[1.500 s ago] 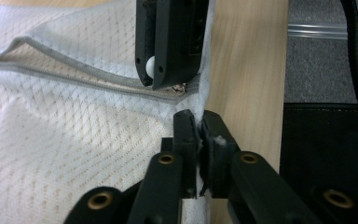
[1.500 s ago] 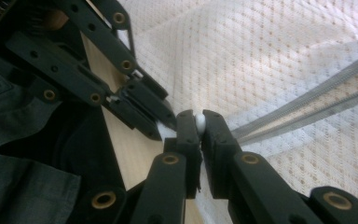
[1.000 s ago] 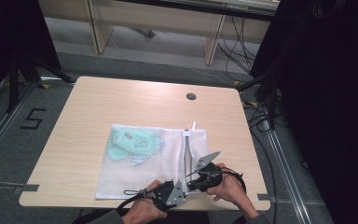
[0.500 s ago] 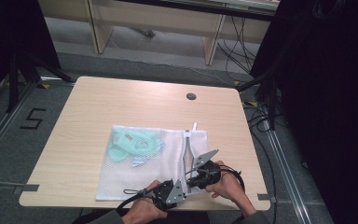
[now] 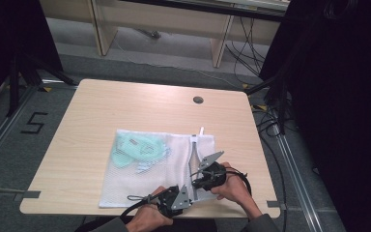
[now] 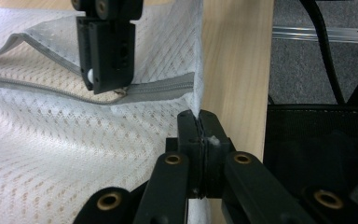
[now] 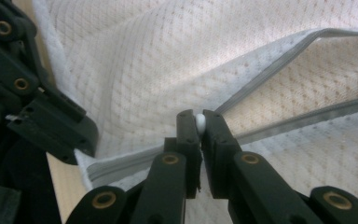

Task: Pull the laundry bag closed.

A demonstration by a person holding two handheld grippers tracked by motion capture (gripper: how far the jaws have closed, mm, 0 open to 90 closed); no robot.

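Dark curtains and cables ringed a light wooden table (image 5: pixel 125 111) on a grey floor, with a person's forearms reaching in from the near edge. On the table lay a white mesh laundry bag (image 5: pixel 140 186), flat, toward the near right part of the top. Inside its far left part sat a bundle of mint-green fabric (image 5: pixel 137 147), seen through the mesh.

The left gripper (image 6: pixel 199 122) was closed tight on the near corner of the bag, at the end of the grey zipper (image 6: pixel 163 88), pinning the cloth against the pull. The right gripper (image 7: pixel 200 122) was closed on a small white zipper pull (image 7: pixel 200 122), just beside the left one; in the high view the two tools sat close together at the bag's near edge.

As for progress, the green fabric was already in the bag. In the right gripper view the zipper's two grey tapes spread apart beyond the pull, so the opening looked mostly unzipped from there to the far end. The pull seemed to sit near the start of its travel. By my reading, nearly the whole run of closing the zipper was left, provided closing was the aim.
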